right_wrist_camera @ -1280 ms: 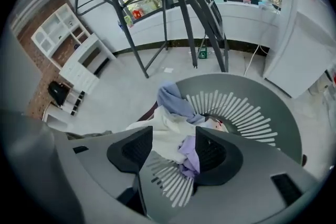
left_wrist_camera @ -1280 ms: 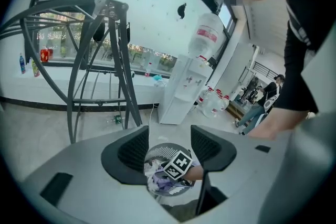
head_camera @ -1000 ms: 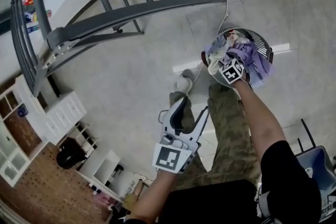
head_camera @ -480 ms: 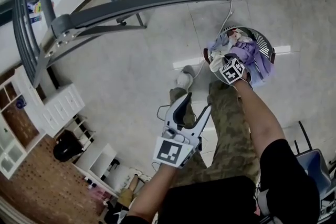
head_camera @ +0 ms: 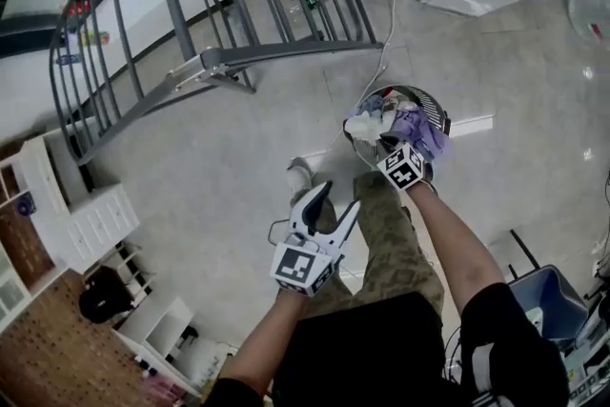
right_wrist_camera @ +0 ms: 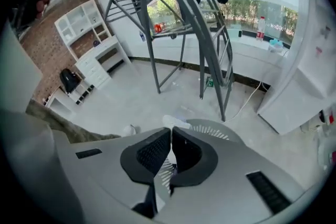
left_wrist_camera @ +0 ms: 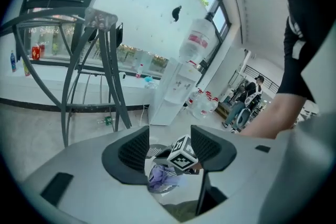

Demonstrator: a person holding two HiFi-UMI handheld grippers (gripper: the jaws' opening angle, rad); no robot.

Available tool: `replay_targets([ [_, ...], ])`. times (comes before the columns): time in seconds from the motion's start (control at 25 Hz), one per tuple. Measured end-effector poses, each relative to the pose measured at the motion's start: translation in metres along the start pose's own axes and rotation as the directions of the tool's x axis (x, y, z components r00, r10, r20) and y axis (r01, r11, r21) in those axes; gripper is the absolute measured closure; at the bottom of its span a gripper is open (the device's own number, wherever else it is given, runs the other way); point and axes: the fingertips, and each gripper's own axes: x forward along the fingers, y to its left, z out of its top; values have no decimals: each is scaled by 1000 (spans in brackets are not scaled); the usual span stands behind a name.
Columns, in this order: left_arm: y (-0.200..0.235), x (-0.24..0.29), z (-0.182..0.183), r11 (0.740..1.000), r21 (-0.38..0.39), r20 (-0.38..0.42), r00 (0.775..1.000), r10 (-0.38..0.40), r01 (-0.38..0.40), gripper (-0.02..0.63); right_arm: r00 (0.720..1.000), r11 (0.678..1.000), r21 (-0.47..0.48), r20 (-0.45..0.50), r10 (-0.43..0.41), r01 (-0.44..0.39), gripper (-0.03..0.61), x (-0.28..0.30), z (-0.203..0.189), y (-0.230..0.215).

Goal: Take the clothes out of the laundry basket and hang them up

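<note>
Right gripper view shows a white cloth (right_wrist_camera: 176,122) poking out past the tips of the right tongs (right_wrist_camera: 169,132), which are squeezed shut on it. Most of the cloth is hidden. Under them sits the laundry basket (right_wrist_camera: 220,131). The left tongs (left_wrist_camera: 170,147) are open and empty, off to the side.

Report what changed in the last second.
The right tool has just closed its jaws, apparently on a white cloth, and lifted up out of the laundry basket. The left tool stays open and empty; the basket stays put.
</note>
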Motion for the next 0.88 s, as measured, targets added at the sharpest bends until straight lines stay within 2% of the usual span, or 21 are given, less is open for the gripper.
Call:
replay_targets([
  [0.28, -11, -69, 55, 996, 76, 35, 999, -41, 38, 381, 990, 991, 82, 92, -109, 101, 572, -126, 46, 18],
  [0.44, -2, -109, 86, 991, 125, 70, 996, -63, 54, 382, 970, 971, 172, 150, -190, 163, 572, -200, 78, 21],
  [0.56, 4, -136, 97, 990, 121, 81, 993, -83, 73, 381, 954, 959, 202, 186, -236, 198, 572, -258, 103, 28],
  [0.68, 9, -164, 106, 984, 145, 79, 990, -114, 102, 381, 925, 942, 236, 240, -294, 239, 572, -318, 131, 40],
  [0.88, 25, -205, 125, 972, 192, 117, 980, -162, 138, 381, 845, 908, 267, 351, -404, 323, 572, -409, 192, 57],
])
